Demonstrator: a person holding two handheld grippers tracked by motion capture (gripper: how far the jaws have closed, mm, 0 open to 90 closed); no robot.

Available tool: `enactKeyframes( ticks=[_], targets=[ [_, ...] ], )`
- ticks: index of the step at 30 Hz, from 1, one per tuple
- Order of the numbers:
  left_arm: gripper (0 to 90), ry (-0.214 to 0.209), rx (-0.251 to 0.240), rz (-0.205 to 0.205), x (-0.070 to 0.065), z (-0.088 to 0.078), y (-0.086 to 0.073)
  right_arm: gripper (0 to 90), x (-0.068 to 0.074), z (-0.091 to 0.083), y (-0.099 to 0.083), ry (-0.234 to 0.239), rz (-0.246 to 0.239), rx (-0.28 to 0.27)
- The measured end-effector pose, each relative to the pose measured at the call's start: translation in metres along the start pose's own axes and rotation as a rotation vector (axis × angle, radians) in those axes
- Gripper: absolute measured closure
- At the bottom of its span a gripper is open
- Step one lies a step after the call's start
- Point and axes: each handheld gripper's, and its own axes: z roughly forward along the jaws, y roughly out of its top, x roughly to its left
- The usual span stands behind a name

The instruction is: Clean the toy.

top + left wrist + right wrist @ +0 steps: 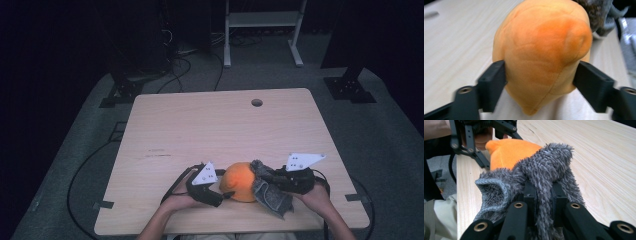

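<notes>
We have two soft things between the tongs, both near the person's edge of the tabletop. The orange plush toy sits between the two sets of tongs, and the grey fuzzy sock lies against its side toward the right tongs.

The left tongs stand apart, one jaw on each side of the plush toy. In the left gripper view the jaws sit at its flanks; whether they press in or merely touch, we cannot quite tell from that close picture. The right tongs are closed tight on a fold of the sock, pinching the pile flat.

We judge both things light, limp and easily squashed. The plush will give under the jaws and spring back; it is not fragile or slippery, though a shallow grip on the rounded belly could slide off. The seam ridge or the narrower pointed end toward the left tongs looks a surer hold. The sock will sag and stretch wherever it is not gripped, so we would take it near the open cuff.

The toy's long axis runs away from the left tongs, pointed end nearest them. The sock runs from the right tongs toward the toy, cuff open off to one side.
</notes>
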Motion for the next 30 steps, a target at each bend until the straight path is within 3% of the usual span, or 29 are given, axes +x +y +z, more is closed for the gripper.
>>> enactKeyframes(
  ticks=[1, 2, 5, 7, 8, 11, 13, 14, 17, 23, 24, 26, 30],
  targets=[
    [18.9, 0.0, 0.0, 0.0, 0.0, 0.0, 0.0, 77.9, 0.0, 0.0, 0.0, 0.0, 0.0, 0.0],
    [18.3, -0.031, -0.071, -0.042, -0.001, -0.004, 0.006, 77.9, 0.002, 0.002, 0.001, 0.001, -0.001, -0.004],
    [21.2, -0.025, -0.09, -0.053, -0.003, -0.005, 0.013, 77.9, 0.004, 0.004, 0.002, 0.005, -0.005, -0.009],
    [23.9, -0.007, -0.068, -0.036, -0.004, -0.003, 0.014, 77.8, 0.008, 0.006, 0.004, 0.003, -0.018, -0.012],
    [29.0, -0.005, -0.058, -0.038, -0.003, -0.002, 0.012, 77.8, 0.012, 0.007, 0.006, -0.006, -0.045, -0.004],
    [31.2, -0.004, -0.041, -0.058, 0.0, -0.003, 0.008, 77.8, 0.012, 0.007, 0.006, -0.001, -0.049, -0.006],
    [31.2, -0.004, -0.023, -0.054, 0.002, -0.005, 0.006, 77.6, 0.008, 0.006, 0.004, 0.012, -0.032, -0.015],
    [31.2, -0.007, -0.017, -0.057, 0.004, -0.006, 0.003, 77.7, 0.002, 0.005, 0.0, 0.028, -0.001, -0.024],
    [31.2, -0.016, -0.009, -0.054, 0.006, -0.007, 0.001, 77.7, -0.003, 0.003, -0.005, 0.027, 0.027, -0.022],
    [30.5, -0.034, 0.023, -0.056, 0.009, -0.011, -0.004, 77.5, -0.015, 0.001, -0.02, 0.008, 0.06, 0.017],
    [30.6, -0.043, 0.031, -0.056, 0.01, -0.012, -0.005, 77.5, -0.02, 0.002, -0.026, -0.009, 0.071, 0.052],
    [30.5, -0.046, 0.035, -0.052, 0.01, -0.012, -0.005, 77.5, -0.023, 0.004, -0.031, 0.002, 0.092, 0.065],
    [30.5, -0.051, 0.049, -0.025, 0.007, -0.011, -0.005, 77.5, -0.021, -0.002, -0.021, 0.006, 0.073, 0.033]
  ],
)
